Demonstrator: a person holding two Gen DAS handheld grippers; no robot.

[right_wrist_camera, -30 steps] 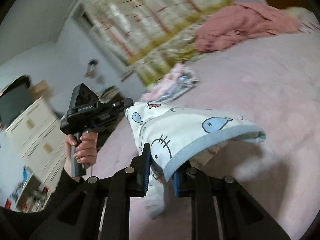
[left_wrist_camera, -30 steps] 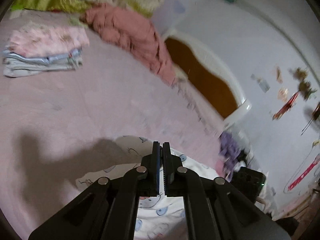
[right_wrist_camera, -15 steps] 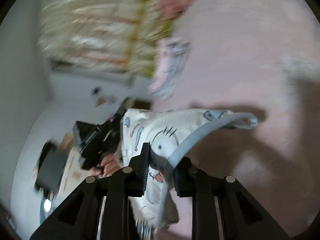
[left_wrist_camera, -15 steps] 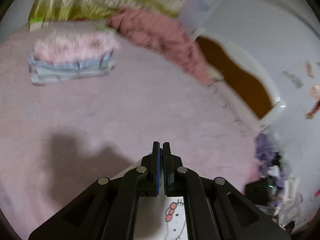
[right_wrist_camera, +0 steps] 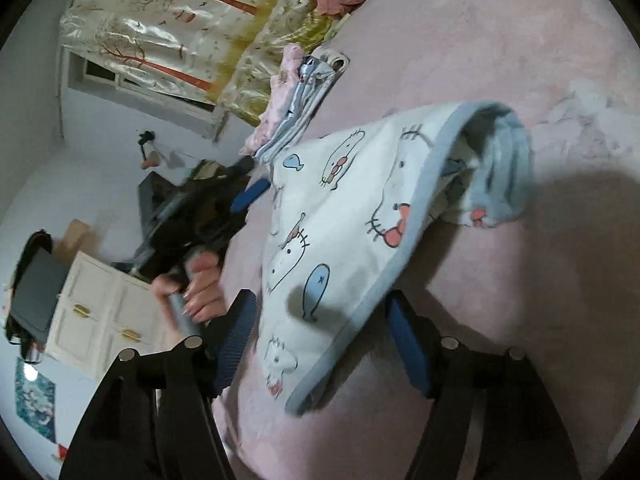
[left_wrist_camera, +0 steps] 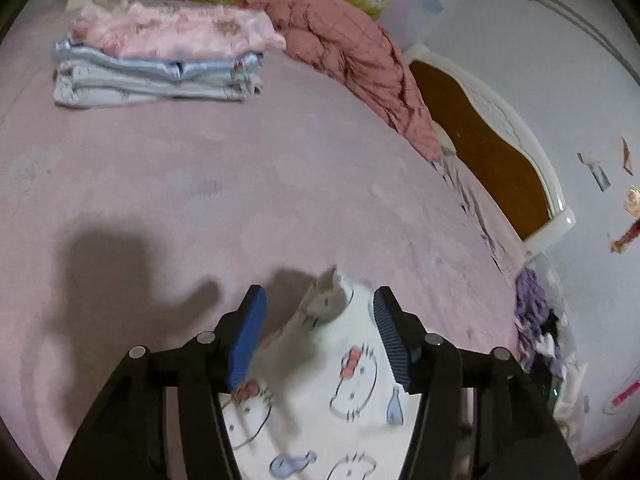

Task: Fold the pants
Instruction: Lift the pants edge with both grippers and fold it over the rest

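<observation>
Pink bed (left_wrist_camera: 280, 168) carries pants (left_wrist_camera: 344, 380), folded stack (left_wrist_camera: 160, 64), rumpled quilt (left_wrist_camera: 352, 56).

We lose parts of the pants and the far gripper here.

The pants (left_wrist_camera: 320, 380) run off the left wrist view's bottom edge, their raised corner smeared by blur. In the right wrist view the left gripper (right_wrist_camera: 248, 184) is a dark blur, the hand (right_wrist_camera: 196, 288) holding it half hidden behind our right gripper (right_wrist_camera: 320, 344) finger.

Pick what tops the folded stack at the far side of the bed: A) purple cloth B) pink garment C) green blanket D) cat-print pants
B: a pink garment lies on top of the light blue folded layers of the stack, far from the cat-print pants.
</observation>
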